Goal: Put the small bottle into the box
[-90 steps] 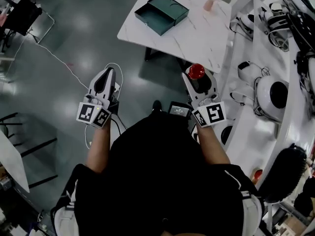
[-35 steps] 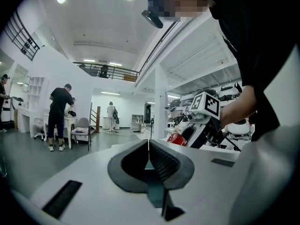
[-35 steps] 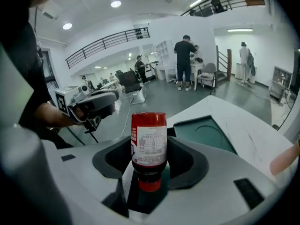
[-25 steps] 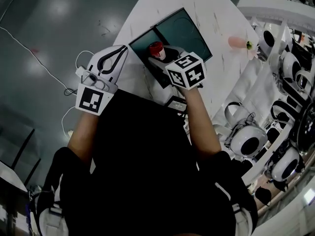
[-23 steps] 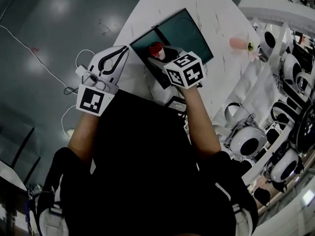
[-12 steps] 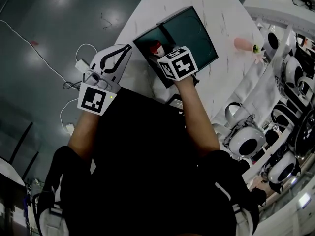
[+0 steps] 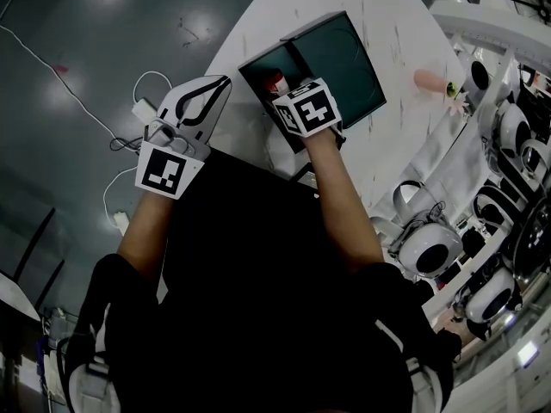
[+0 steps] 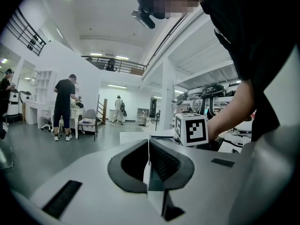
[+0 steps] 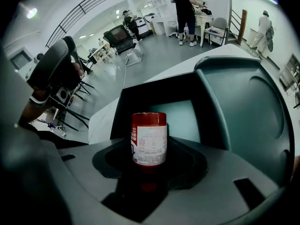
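Observation:
A small red bottle (image 9: 149,138) with a white label stands upright between the jaws of my right gripper (image 9: 149,159), which is shut on it. In the head view the bottle (image 7: 275,82) hangs over the near compartment of the dark teal box (image 7: 344,54), with the right gripper (image 7: 281,91) reaching in from below. The box (image 9: 234,102) lies open on the white table (image 7: 258,24), its lid half to the right. My left gripper (image 7: 217,87) is shut and empty, held over the table's near-left edge; its jaws (image 8: 149,149) meet in the left gripper view.
A pink object (image 7: 428,79) lies on the table right of the box. White shelves with round helmet-like devices (image 7: 430,248) run along the right. A white cable (image 7: 138,110) lies on the dark floor at left. People (image 8: 64,104) stand by desks far off.
Earlier I stood away from the table with the bottle held. Over the last second the right gripper carried the bottle forward and left, over the box's near compartment. The left gripper barely moved.

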A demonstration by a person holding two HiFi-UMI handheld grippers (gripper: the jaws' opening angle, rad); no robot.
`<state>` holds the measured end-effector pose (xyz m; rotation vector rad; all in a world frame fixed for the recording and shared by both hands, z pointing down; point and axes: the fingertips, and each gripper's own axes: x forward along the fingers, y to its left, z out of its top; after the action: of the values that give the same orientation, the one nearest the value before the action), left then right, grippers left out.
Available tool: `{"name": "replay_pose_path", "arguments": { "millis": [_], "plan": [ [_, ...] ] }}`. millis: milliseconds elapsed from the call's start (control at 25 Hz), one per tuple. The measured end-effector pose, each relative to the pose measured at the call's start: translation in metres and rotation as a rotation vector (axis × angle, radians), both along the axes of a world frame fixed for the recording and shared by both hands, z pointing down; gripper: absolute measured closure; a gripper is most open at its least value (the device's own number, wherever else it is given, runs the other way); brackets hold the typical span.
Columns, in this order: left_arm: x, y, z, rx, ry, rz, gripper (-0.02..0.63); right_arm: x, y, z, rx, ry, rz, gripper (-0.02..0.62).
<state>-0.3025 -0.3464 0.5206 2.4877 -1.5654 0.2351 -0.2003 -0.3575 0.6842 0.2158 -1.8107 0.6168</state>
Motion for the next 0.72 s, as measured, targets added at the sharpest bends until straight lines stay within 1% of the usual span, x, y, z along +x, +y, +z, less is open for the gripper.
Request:
{"name": "replay_pose_path", "arguments": {
  "millis": [200, 440, 600, 720],
  "plan": [
    [0.001, 0.000, 0.000, 0.010, -0.011, 0.008, 0.586, 0.001, 0.001, 0.002, 0.016, 0.016, -0.012, 0.357],
    [0.002, 0.002, -0.004, 0.024, -0.014, 0.009, 0.586, -0.002, -0.001, -0.006, 0.021, -0.023, -0.002, 0.356],
    [0.002, 0.006, -0.011, 0.029, -0.010, 0.000, 0.586, -0.008, -0.004, -0.028, 0.030, -0.091, 0.013, 0.357],
    [0.006, 0.006, -0.016, 0.032, 0.017, -0.010, 0.586, -0.009, -0.010, -0.053, 0.022, -0.193, 0.075, 0.357]
  ]
}}
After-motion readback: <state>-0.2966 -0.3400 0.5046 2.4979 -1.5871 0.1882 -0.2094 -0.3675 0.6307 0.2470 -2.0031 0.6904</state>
